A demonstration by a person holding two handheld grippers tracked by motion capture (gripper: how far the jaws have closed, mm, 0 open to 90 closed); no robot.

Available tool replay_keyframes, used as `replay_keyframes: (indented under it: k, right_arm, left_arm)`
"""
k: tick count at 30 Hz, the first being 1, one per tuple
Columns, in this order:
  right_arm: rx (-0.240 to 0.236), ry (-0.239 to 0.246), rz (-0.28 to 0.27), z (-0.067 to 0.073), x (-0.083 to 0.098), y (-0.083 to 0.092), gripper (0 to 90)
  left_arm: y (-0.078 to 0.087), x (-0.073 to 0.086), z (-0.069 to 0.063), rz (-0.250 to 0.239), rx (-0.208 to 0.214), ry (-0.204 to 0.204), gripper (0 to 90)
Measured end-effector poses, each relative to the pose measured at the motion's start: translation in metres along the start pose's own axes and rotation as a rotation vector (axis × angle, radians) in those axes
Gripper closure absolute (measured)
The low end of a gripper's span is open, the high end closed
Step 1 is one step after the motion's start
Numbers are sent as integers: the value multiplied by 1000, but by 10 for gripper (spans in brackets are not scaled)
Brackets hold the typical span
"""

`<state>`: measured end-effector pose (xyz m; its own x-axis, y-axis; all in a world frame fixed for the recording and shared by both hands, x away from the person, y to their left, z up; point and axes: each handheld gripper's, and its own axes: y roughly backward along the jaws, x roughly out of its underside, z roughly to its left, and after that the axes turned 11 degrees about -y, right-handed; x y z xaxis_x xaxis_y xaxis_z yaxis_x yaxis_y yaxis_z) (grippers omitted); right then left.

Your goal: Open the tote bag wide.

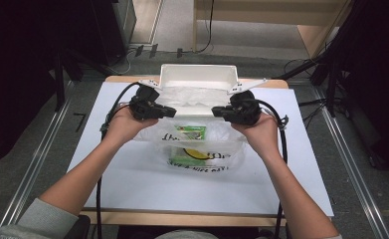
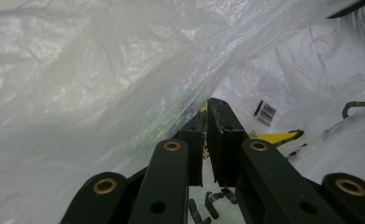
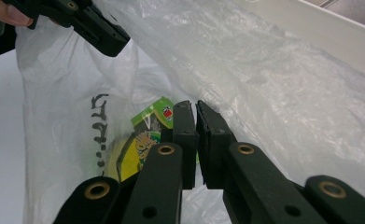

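Observation:
A clear plastic bag (image 1: 202,149) with black lettering is held up over the white table sheet (image 1: 132,184), its mouth stretched between both grippers. A green snack packet (image 1: 191,132) lies inside it. My left gripper (image 1: 168,111) is shut on the bag's left rim. My right gripper (image 1: 217,111) is shut on the right rim. In the left gripper view the jaws (image 2: 207,109) pinch the film of the bag (image 2: 101,84). In the right gripper view the jaws (image 3: 193,106) pinch the bag (image 3: 264,79), with the packet (image 3: 152,114) below and the left gripper (image 3: 101,32) at top left.
A white open bin (image 1: 198,74) lined with plastic stands at the table's far edge, right behind the bag. Wooden table edges show at front and back. Metal rails run along the floor on both sides, with dark stands and cables beyond.

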<state>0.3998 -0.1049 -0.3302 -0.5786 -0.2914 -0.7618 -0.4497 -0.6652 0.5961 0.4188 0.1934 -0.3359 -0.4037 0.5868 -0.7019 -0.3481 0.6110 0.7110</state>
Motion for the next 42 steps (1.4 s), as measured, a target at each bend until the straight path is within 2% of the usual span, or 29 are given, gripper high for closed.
replay_keyframes:
  k: [2,9,15,22,26,29,30,32,33,36,42]
  right_arm:
    - [2,5,-1,0,2,-1,877]
    - [23,14,-2,3,18,-7,877]
    - [15,-2,-5,2,29,-11,878]
    - [12,-17,3,1,35,-15,877]
    - [15,-24,13,0,37,-17,877]
    - [16,-27,6,-2,39,-19,877]
    - [15,-35,9,-2,40,-20,877]
    - [19,-35,15,-3,42,-21,878]
    - [19,-45,19,-5,45,-22,877]
    - [22,-63,26,-7,51,-24,878]
    - [41,-75,39,-11,60,-26,877]
  left_arm:
    - [-1,2,-1,-1,3,-1,856]
    - [-8,19,-6,-34,-31,-7,866]
    - [-21,29,-8,12,-50,-9,865]
    - [-33,33,-3,-4,-47,20,857]
    - [-40,35,0,-6,-50,13,858]
    - [-49,38,2,7,-46,28,858]
    - [-54,42,3,24,-47,34,858]
    - [-55,44,4,36,-45,42,858]
    - [-57,49,5,46,-35,59,857]
    - [-56,57,7,74,-21,82,857]
    - [-50,73,5,77,-18,99,857]
